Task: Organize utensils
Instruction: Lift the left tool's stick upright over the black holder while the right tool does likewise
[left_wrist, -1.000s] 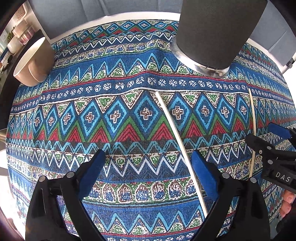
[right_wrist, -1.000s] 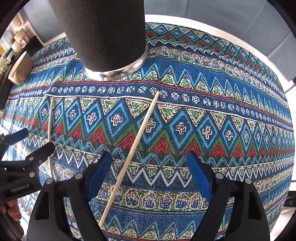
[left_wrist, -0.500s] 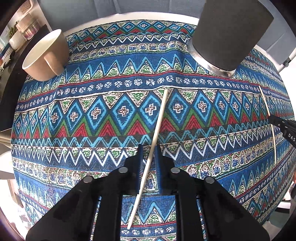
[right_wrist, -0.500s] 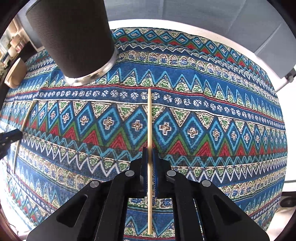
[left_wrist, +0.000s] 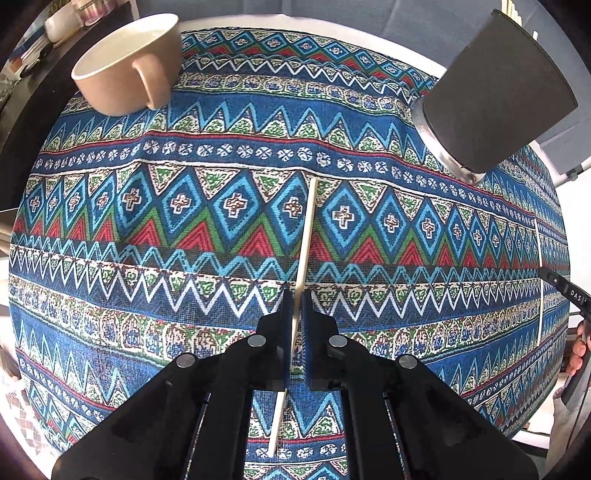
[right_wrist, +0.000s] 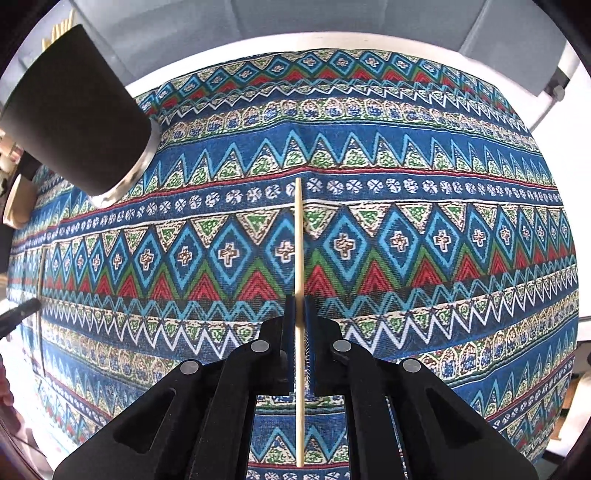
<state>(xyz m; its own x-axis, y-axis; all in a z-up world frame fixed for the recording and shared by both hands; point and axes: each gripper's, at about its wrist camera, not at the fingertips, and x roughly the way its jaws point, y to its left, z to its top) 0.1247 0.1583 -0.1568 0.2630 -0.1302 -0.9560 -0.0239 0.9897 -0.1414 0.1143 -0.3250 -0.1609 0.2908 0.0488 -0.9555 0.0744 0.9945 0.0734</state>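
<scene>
Blue fingers (left_wrist: 285, 328) of our left gripper (left_wrist: 294, 332) are now clamped on a pale chopstick (left_wrist: 301, 258), where a second ago they stood wide with the stick lying loose on the patterned cloth (left_wrist: 147, 229). Our right gripper (right_wrist: 300, 339) has likewise closed on the other chopstick (right_wrist: 299, 240). Both sticks run over the middle of the surface. Toward its far edge stand the dark holder (left_wrist: 495, 103), which already has pale sticks in it, and a beige mug (left_wrist: 125, 66). We judge the pickup done; carrying to the holder comes next.

Home dining setting: patterned tablecloth (left_wrist: 184, 229), beige mug (left_wrist: 125, 66), grey chairs (right_wrist: 258, 18), jars on sideboard (left_wrist: 92, 7).
</scene>
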